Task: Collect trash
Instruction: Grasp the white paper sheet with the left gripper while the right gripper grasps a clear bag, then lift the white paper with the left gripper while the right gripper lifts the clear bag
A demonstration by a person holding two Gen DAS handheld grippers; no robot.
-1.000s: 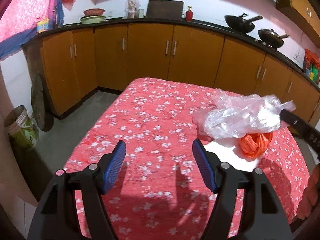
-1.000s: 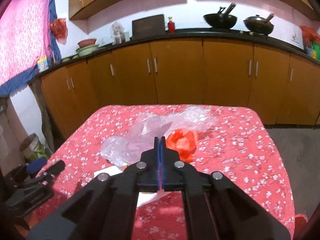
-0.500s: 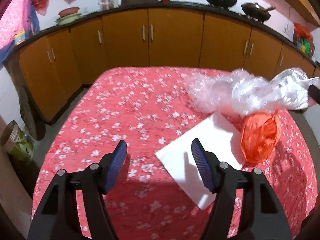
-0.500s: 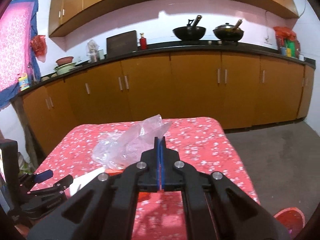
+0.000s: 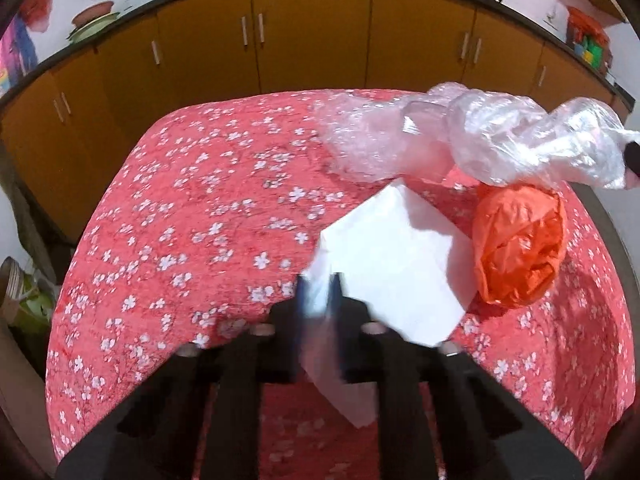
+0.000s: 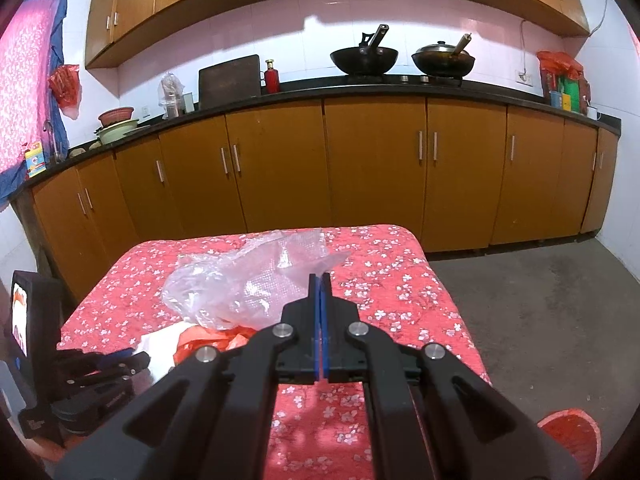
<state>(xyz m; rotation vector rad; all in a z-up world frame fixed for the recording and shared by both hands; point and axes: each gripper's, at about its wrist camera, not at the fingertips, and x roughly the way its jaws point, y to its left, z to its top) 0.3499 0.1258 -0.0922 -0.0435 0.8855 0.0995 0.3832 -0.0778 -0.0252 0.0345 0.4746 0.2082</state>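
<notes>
Both jaws are pinching tight: left gripper [image 5: 318,300] on white paper [image 5: 394,264], right gripper [image 6: 320,292] on clear bag [image 6: 240,284]; thin stuff may be slipping loose.

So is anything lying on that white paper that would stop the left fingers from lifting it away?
Partly. The left gripper has closed on the near corner of the white paper, but the crumpled orange bag seems to rest on its far edge. The clear plastic bag, held by the right gripper, hangs above it.
</notes>
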